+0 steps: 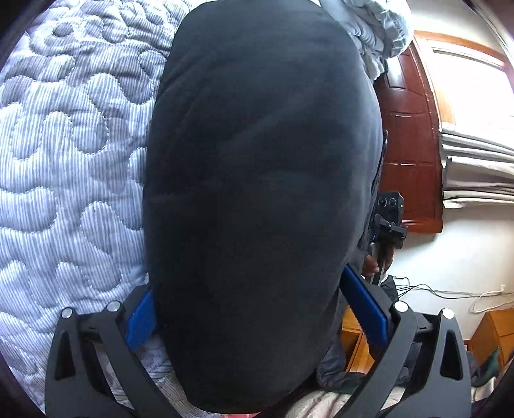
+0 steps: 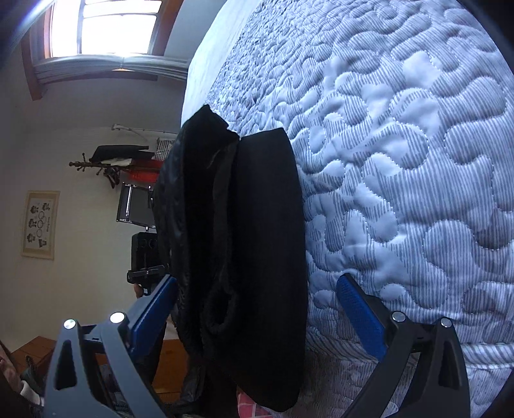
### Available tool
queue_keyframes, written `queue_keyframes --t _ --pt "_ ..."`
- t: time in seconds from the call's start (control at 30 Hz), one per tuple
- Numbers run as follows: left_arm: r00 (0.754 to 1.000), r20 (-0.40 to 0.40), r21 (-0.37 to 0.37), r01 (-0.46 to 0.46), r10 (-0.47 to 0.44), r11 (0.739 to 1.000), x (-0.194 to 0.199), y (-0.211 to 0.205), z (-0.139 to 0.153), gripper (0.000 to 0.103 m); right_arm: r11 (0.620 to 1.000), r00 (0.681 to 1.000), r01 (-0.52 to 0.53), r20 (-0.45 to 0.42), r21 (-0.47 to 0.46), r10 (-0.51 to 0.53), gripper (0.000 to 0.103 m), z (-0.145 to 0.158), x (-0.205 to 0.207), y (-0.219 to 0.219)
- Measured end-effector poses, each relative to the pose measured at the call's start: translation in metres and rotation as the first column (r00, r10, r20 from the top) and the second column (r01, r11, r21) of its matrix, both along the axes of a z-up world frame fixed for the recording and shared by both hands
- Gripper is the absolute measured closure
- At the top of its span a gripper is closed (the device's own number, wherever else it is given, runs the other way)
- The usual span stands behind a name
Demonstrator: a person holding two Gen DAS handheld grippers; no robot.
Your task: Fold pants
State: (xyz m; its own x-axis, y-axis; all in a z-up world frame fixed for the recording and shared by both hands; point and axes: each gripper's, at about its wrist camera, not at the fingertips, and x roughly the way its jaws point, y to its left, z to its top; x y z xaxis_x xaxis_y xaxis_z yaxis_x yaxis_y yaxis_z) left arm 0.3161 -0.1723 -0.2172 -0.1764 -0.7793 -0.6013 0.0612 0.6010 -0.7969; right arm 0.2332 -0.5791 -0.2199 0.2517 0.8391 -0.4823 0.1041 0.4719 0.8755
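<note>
The dark pants (image 1: 257, 199) lie folded in a thick bundle on the quilted bed. In the left wrist view they fill the middle of the frame between my left gripper's (image 1: 257, 308) blue fingers (image 1: 366, 305), which stand wide apart on either side of the bundle. In the right wrist view the pants (image 2: 244, 244) show as stacked black layers at the bed's edge. My right gripper (image 2: 257, 289) is open, one blue finger (image 2: 154, 305) left of the bundle and the other finger (image 2: 359, 315) over the quilt.
The blue-and-white quilted bedspread (image 1: 64, 160) (image 2: 401, 177) surrounds the pants. Crumpled bedding (image 1: 379, 29) lies at the far end. A red-brown wooden door (image 1: 408, 144), a window (image 2: 112, 25), a coat rack (image 2: 109, 167) and wooden furniture (image 1: 494, 331) stand beyond the bed.
</note>
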Motion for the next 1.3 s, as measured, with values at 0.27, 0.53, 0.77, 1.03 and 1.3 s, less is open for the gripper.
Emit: queue_keyframes --t 0.27,0.53,0.77,1.03,1.3 --pt "0.992 -0.118 -0.087 0.043 -0.053 0.995 -0.002 -0.035 -0.010 0.003 0.999 1.000 -0.022 0.008 0.029 0.022 0.003 -0.006 0.006 0.013" --pt "0.993 -0.111 -0.086 0.018 -0.028 0.996 -0.006 -0.068 -0.005 0.003 0.997 0.999 -0.046 0.007 0.063 0.045 0.003 -0.005 0.016 0.023" --pt "0.990 -0.141 -0.112 -0.017 0.001 0.994 -0.006 -0.084 -0.008 0.003 0.996 0.997 -0.075 0.003 0.050 0.075 0.003 -0.006 0.025 0.041" --pt "0.994 -0.105 -0.108 -0.043 0.032 0.993 -0.008 -0.107 0.008 0.004 0.989 0.989 -0.118 0.081 -0.090 0.126 0.003 0.013 0.023 0.070" --pt "0.985 -0.143 -0.057 -0.101 0.092 0.993 -0.005 -0.115 0.009 0.018 0.981 0.987 -0.112 0.095 -0.157 0.128 0.011 0.020 0.023 0.078"
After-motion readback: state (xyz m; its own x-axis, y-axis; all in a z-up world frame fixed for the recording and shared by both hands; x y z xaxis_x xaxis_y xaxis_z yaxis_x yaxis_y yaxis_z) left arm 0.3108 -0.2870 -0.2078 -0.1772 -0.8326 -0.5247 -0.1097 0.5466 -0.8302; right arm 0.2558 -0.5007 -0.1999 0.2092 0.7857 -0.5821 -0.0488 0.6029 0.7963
